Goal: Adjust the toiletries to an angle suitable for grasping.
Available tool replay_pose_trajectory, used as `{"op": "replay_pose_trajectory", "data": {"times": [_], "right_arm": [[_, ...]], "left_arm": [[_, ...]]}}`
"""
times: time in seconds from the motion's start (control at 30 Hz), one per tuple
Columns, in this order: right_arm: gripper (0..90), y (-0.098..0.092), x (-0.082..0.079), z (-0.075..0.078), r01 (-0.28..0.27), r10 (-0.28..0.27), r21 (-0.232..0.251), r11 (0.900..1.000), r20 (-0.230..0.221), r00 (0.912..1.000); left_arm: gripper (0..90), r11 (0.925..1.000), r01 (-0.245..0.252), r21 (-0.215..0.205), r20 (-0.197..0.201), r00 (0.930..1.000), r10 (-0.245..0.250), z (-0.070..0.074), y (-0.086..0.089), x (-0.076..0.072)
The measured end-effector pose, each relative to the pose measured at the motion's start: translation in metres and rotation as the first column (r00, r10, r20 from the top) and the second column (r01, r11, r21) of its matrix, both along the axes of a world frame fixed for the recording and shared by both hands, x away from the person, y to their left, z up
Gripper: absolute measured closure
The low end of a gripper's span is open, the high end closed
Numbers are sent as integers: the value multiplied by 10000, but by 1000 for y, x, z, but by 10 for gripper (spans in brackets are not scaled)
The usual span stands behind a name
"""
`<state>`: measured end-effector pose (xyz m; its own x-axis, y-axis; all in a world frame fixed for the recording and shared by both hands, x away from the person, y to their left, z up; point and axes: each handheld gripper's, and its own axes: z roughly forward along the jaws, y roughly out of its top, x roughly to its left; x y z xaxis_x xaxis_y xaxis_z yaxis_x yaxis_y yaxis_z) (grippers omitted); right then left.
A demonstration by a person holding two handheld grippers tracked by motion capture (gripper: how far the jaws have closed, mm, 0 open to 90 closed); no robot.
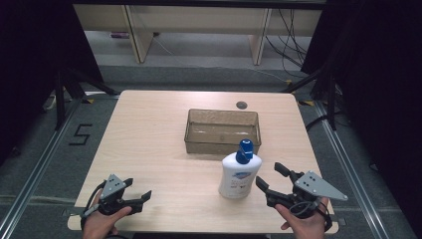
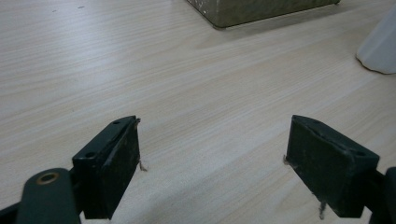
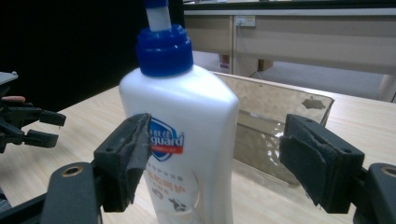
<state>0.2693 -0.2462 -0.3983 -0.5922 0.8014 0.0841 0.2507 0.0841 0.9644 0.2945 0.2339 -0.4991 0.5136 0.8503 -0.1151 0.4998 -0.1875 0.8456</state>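
Grippers sit at the near edge of the table, one in each hand. We see the left gripper at about 7 o'clock on the tabletop, held by the left hand, its jaws spread wide with nothing between them. In the left gripper view the left gripper hangs just above bare wood, both pads apart.

We see the right gripper at about 5 o'clock, held by the right hand, jaws also wide. In the right gripper view the right gripper frames the bottle; we cannot tell whether either jaw touches it, and the far jaw stands clear to the side.

Next comes the white bottle, upright with a blue pump cap, standing just at 10 o'clock of the right gripper. The label faces the right gripper's camera.

Beyond it, at the table's centre toward 12 o'clock, lies a clear brownish tray, just behind the bottle. A small dark grommet is set near the far edge.
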Motion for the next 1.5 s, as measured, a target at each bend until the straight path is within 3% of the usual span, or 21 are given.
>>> {"op": "replay_pose_trajectory", "data": {"times": [0.13, 0.17, 0.3, 0.63, 0.67, 0.73, 0.83, 0.9, 0.93, 1.0, 1.03, 1.1, 1.13, 1.2, 1.33, 1.43, 1.47, 1.5], "right_arm": [[258, 1, 0, 5, -3, 3, -30, 10000, 11, 10000], [258, 2, 1, 5, -35, 35, -10, 10000, 233, 9997], [259, 2, 1, 7, 29, -29, 39, 10000, 109, 9999], [272, 12, 5, 15, -343, 347, -103, 9994, 413, 9985], [272, 13, 6, 16, -467, 464, 50, 9989, 435, 9980], [275, 17, 6, 18, -468, 465, 127, 9988, 256, 9986], [287, 19, 10, 22, -462, 469, -122, 9989, 667, 9967], [290, 22, 10, 24, -597, 597, -33, 9982, 509, 9969], [293, 22, 13, 25, -555, 570, -186, 9983, 960, 9937], [294, 24, 11, 28, -593, 597, -89, 9982, 577, 9965], [295, 25, 12, 28, -708, 705, 37, 9975, 572, 9959], [295, 27, 15, 29, -699, 715, -208, 9973, 848, 9938], [295, 29, 14, 29, -773, 774, -39, 9970, 547, 9955], [296, 30, 17, 29, -793, 799, -109, 9968, 752, 9940], [299, 34, 18, 30, -956, 953, 19, 9954, 595, 9937], [303, 34, 21, 32, -805, 805, -39, 9967, 1053, 9912], [305, 36, 19, 32, -758, 747, 135, 9970, 716, 9946], [306, 35, 24, 33, -858, 857, -39, 9963, 1169, 9894]], "left_arm": [[168, 10000, -9, -21, -2, 10000, 9, 0, 0, 0], [168, 10000, -7, -13, -3, 10000, 7, 0, -1, 0], [168, 10000, 24, 64, -19, 10000, -24, 0, 0, 0], [168, 10000, -3, 84, -42, 10000, 3, 0, -1, -1], [168, 10000, 2, 91, -34, 10000, -1, 0, -1, -1], [168, 10000, -2, 80, -34, 10000, 2, 0, -1, -1], [168, 9999, 17, 111, -65, 10000, -17, 0, -1, -1], [168, 9999, 38, 115, -89, 10000, -37, 0, -1, -1], [168, 9999, 41, 112, -92, 9999, -40, 0, -1, -1], [168, 9999, 34, 123, -90, 10000, -33, 0, -1, -1], [168, 9999, 26, 130, -84, 10000, -25, 0, -1, -1], [168, 9998, -17, 180, -80, 10000, 18, 0, -1, -1], [168, 9998, -8, 183, -42, 10000, 9, 0, -2, -1], [168, 9999, 12, 141, -4, 10000, -12, 0, -2, -1], [168, 9999, 22, 120, -28, 10000, -22, 0, -2, -1], [168, 9999, -6, 160, -41, 10000, 6, 0, -2, -1], [168, 9999, 24, 115, -36, 10000, -24, 0, -2, -1], [168, 9999, -2, 149, -57, 10000, 3, 0, -2, -1]]}}
